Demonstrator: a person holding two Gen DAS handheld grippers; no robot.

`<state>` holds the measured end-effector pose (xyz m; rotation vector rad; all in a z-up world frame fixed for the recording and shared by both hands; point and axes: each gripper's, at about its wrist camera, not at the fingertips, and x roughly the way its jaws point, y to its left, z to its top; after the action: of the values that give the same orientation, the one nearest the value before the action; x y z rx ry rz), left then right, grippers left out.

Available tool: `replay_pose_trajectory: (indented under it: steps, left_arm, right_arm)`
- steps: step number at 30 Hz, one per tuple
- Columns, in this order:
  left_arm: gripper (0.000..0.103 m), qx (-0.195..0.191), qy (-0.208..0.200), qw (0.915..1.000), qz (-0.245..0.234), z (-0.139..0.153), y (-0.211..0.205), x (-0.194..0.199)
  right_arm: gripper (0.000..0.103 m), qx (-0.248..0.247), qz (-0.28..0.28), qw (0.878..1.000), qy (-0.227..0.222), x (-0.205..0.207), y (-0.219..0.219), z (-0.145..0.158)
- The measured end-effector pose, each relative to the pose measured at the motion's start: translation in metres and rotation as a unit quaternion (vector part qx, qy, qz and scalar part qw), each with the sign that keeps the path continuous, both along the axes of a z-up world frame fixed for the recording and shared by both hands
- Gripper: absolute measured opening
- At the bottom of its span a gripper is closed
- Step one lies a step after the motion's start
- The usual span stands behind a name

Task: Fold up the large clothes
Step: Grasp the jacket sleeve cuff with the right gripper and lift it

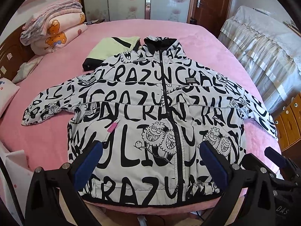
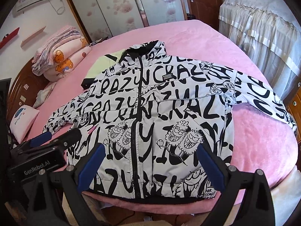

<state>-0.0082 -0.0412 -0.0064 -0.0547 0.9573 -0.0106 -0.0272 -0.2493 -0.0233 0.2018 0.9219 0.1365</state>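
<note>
A white jacket with black lettering and cartoon prints [image 1: 150,113] lies flat and zipped on the pink bed [image 1: 47,141], front up, both sleeves spread out. It also shows in the right wrist view [image 2: 160,113]. My left gripper [image 1: 150,150] is open and empty, hovering above the jacket's hem. My right gripper [image 2: 149,154] is open and empty, above the hem's right half. The right gripper also shows at the lower right of the left wrist view [image 1: 270,156], and the left gripper at the lower left of the right wrist view [image 2: 56,137].
A folded pale green and black garment [image 1: 112,49] lies behind the jacket's left shoulder. Stacked pink quilts [image 1: 54,30] and a small pillow [image 2: 24,120] sit by the wooden headboard [image 1: 11,56]. A lace-covered cabinet [image 1: 263,47] stands to the right.
</note>
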Motion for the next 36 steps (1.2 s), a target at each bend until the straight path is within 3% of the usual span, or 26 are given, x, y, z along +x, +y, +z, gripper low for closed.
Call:
replay_pose_trajectory:
  steps: [7,12,18,26,30,36]
  left_arm:
    - [0.102,0.008,-0.02,0.9996,-0.015,0.023,-0.012,0.022]
    - [0.102,0.036,-0.064,0.9962,-0.047,0.054,-0.045,0.038]
    - [0.102,0.075,-0.112,0.9877,-0.08,0.076,-0.104,0.065]
    - [0.102,0.091,-0.128,0.9773,-0.143,0.063,-0.204,0.11]
    - [0.102,0.087,-0.116,0.9747,-0.17,0.034,-0.251,0.132]
    - [0.102,0.09,-0.058,0.9757,-0.191,-0.03,-0.305,0.161]
  right_arm:
    - [0.099,-0.002,0.005,0.998,-0.064,0.0,-0.015,0.025]
    - [0.099,-0.028,-0.01,0.991,-0.128,0.0,-0.039,0.05]
    - [0.099,-0.054,-0.064,0.985,-0.152,0.012,-0.091,0.053]
    - [0.098,-0.056,-0.165,0.979,-0.108,0.041,-0.197,0.019]
    - [0.098,-0.032,-0.232,0.97,-0.073,0.046,-0.256,-0.012]
    - [0.091,0.037,-0.3,0.953,-0.012,0.042,-0.323,-0.068]
